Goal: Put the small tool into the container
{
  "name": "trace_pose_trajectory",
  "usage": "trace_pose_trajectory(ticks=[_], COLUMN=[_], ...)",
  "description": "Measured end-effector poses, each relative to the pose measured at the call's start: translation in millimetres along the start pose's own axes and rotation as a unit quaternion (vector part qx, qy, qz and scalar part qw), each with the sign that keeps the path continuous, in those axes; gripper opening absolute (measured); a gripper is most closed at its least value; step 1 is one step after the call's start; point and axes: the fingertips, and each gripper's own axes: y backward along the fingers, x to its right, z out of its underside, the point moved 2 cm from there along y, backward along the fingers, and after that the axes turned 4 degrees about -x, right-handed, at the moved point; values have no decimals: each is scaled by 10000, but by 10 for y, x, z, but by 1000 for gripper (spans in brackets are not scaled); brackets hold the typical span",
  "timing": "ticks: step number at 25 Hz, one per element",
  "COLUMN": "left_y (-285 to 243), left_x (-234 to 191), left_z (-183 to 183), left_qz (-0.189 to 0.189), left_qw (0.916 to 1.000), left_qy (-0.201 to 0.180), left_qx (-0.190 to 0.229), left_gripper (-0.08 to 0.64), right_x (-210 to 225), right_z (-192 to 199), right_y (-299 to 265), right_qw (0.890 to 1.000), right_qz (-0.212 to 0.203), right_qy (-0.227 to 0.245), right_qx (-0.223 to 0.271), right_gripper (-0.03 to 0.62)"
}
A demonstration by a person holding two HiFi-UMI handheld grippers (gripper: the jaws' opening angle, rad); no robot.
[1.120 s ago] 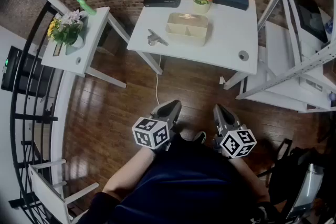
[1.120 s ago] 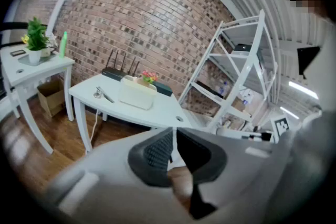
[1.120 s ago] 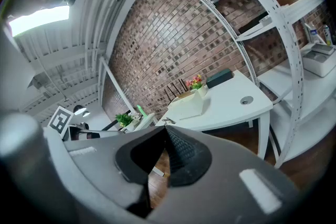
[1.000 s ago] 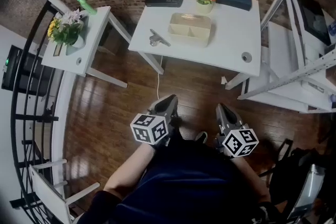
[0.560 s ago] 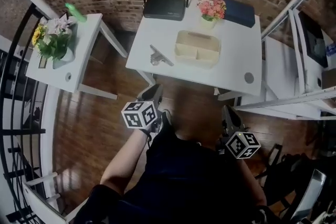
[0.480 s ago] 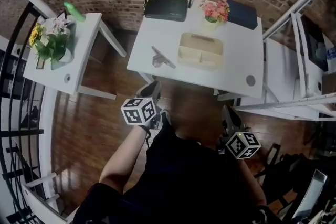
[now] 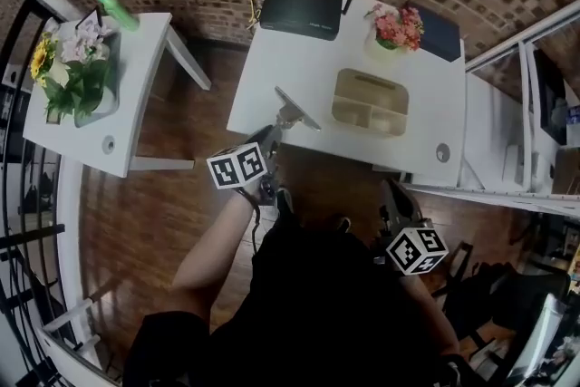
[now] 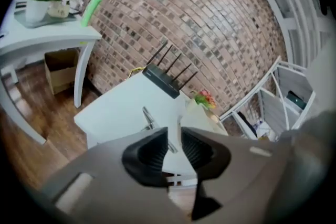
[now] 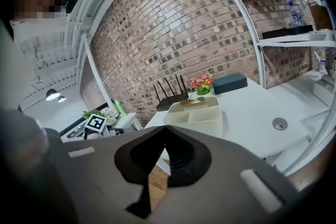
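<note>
The small metal tool (image 7: 297, 109) lies on the white table (image 7: 272, 68), left of the beige two-compartment container (image 7: 369, 101). My left gripper (image 7: 275, 133) has reached the table's front edge, just short of the tool. Its jaws are opening, with a narrow gap and nothing between them. In the left gripper view the tool (image 8: 149, 118) lies just beyond the left gripper (image 8: 173, 140). My right gripper (image 7: 391, 188) hangs low in front of the table, shut and empty. Past the right gripper (image 9: 165, 131) in its own view stands the container (image 9: 193, 112).
At the table's back stand a black router (image 7: 302, 9), a pot of pink flowers (image 7: 397, 27) and a dark blue box (image 7: 444, 36). A side table (image 7: 118, 95) with plants stands to the left, white shelving (image 7: 530, 104) to the right. The floor is dark wood.
The person has stepped up to the table, which now sits closer and lower in the head view. The left gripper rose forward to the table's edge by the tool; the right stayed low.
</note>
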Motion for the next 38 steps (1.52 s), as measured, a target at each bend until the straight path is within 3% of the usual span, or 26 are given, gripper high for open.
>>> trace_pose_trajectory(ticks=[7, 10, 18, 28, 33, 38], left_y=[-453, -608, -728, -911, -931, -852], left_x=[-239, -335, -501, -509, -438, -335], left_z=[8, 31, 16, 23, 21, -68], left_qz=[-27, -215, -739, -658, -541, -378], left_qw=[9951, 9925, 9899, 9880, 9915, 9946], left_qy=[955, 1151, 1096, 1262, 950, 842], left_qx=[-271, -339, -512, -600, -712, -473], left_gripper=[95, 95, 89, 81, 49, 27], right_x=[91, 192, 458, 657, 730, 740], right_z=[-102, -200, -369, -369, -348, -333], right_y=[-161, -161, -125, -115, -95, -91], right_qw=[9999, 9997, 9986, 9979, 9977, 9974], right_qz=[-112, -158, -233, -216, -161, -183], right_qy=[-79, -131, -358, -554, -620, -650], right_qx=[-3, 104, 304, 242, 232, 238], right_gripper=[11, 11, 11, 11, 11, 11])
